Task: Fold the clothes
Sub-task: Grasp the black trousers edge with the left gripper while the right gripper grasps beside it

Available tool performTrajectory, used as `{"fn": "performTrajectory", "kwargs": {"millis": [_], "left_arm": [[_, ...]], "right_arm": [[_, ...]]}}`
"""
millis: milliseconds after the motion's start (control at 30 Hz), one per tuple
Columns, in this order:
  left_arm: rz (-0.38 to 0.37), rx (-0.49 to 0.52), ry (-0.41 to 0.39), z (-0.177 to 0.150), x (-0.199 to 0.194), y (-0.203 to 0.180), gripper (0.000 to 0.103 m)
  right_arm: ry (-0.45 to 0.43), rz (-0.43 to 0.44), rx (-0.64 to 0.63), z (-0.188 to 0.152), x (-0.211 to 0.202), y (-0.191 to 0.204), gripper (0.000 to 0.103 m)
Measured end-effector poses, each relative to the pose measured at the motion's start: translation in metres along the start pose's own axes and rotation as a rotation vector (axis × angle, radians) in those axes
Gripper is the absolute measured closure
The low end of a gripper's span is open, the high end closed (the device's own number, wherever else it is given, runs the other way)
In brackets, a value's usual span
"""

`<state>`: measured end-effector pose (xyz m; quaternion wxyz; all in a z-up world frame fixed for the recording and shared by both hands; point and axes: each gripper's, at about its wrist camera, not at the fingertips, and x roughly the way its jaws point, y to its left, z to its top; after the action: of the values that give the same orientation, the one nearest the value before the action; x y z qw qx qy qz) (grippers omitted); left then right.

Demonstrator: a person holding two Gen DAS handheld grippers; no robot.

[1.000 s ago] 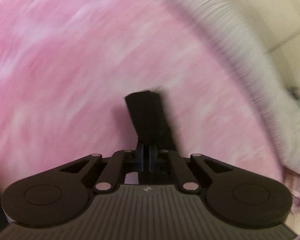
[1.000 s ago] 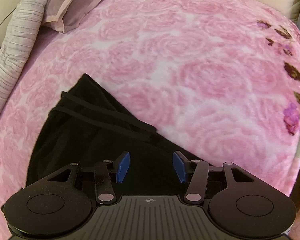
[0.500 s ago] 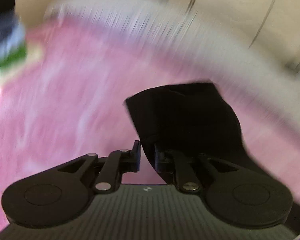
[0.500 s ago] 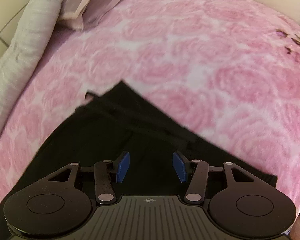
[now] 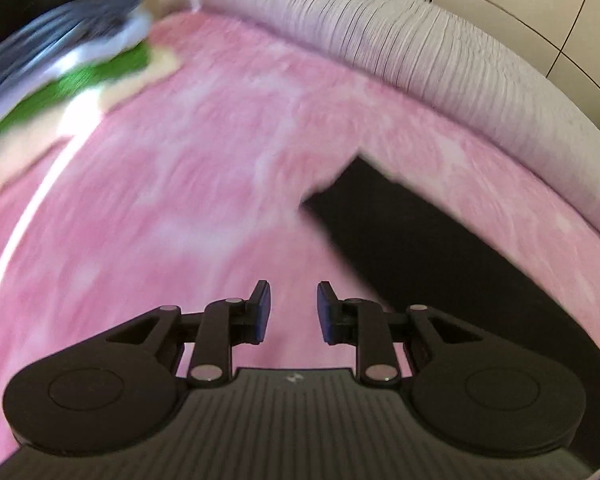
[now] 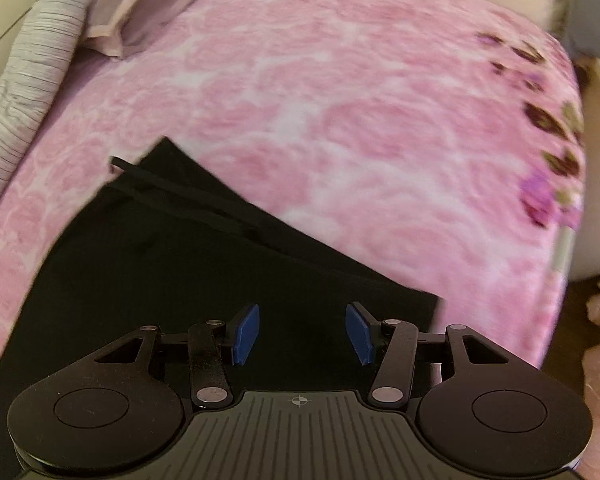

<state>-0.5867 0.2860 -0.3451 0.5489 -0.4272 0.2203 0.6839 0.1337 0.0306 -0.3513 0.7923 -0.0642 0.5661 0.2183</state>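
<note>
A black garment (image 6: 172, 264) lies flat on the pink rose-patterned blanket (image 6: 340, 120), with thin black straps (image 6: 168, 184) across its far corner. It also shows in the left wrist view (image 5: 440, 248) at the right. My left gripper (image 5: 290, 312) is open and empty over bare blanket, just left of the garment's edge. My right gripper (image 6: 302, 332) is open and empty above the garment's near part.
A grey ribbed bolster (image 5: 420, 48) runs along the bed's far edge. A pile of green, white and dark clothes (image 5: 60, 68) lies blurred at the left. A mauve pillow (image 6: 140, 12) lies at the head. The blanket's flowered border (image 6: 548, 152) marks the right edge.
My left gripper was shut on a black garment corner, then opened and let it go; the garment now lies to its right. The right gripper stayed open over the garment.
</note>
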Motion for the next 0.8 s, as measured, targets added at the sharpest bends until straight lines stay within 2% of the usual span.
{"fn": "performTrajectory", "kwargs": {"millis": [100, 200, 267, 400, 467, 567, 600, 633, 667, 700, 733, 767, 800], "left_arm": [[0.047, -0.068, 0.089, -0.055, -0.046, 0.038, 0.079], [0.11, -0.227, 0.138, -0.1, -0.082, 0.082, 0.078], [0.138, -0.352, 0.151, -0.121, -0.095, 0.107, 0.078], [0.089, -0.494, 0.104, -0.132, -0.097, 0.126, 0.074], [0.078, -0.496, 0.091, -0.131, -0.089, 0.123, 0.07], [0.093, -0.441, 0.094, -0.133, -0.081, 0.118, 0.074], [0.091, -0.413, 0.081, -0.132, -0.083, 0.115, 0.077], [0.09, -0.386, 0.069, -0.13, -0.086, 0.112, 0.092], [0.088, -0.358, 0.057, -0.129, -0.088, 0.109, 0.097], [0.087, -0.33, 0.044, -0.128, -0.09, 0.106, 0.097], [0.085, -0.302, 0.032, -0.126, -0.092, 0.103, 0.097], [0.084, -0.275, 0.02, -0.125, -0.095, 0.1, 0.097], [0.082, -0.247, 0.007, -0.123, -0.097, 0.097, 0.097]], "right_arm": [[0.02, -0.036, 0.031, -0.009, -0.006, -0.035, 0.051], [0.049, -0.054, 0.088, -0.016, -0.01, -0.072, 0.051], [0.063, -0.053, 0.112, -0.02, -0.01, -0.089, 0.051], [0.08, 0.003, 0.163, -0.027, -0.008, -0.106, 0.051], [0.089, 0.042, 0.193, -0.031, -0.005, -0.11, 0.051], [0.1, 0.093, 0.249, -0.034, 0.003, -0.112, 0.051], [0.099, 0.095, 0.267, -0.035, 0.006, -0.114, 0.051], [0.095, 0.093, 0.278, -0.036, 0.008, -0.115, 0.051], [0.09, 0.091, 0.288, -0.036, 0.01, -0.116, 0.051], [0.086, 0.087, 0.294, -0.037, 0.012, -0.117, 0.056], [0.081, 0.072, 0.262, -0.037, 0.01, -0.114, 0.088], [0.073, 0.086, 0.222, -0.036, 0.006, -0.11, 0.103], [0.055, 0.091, 0.178, -0.036, -0.002, -0.106, 0.103]]}}
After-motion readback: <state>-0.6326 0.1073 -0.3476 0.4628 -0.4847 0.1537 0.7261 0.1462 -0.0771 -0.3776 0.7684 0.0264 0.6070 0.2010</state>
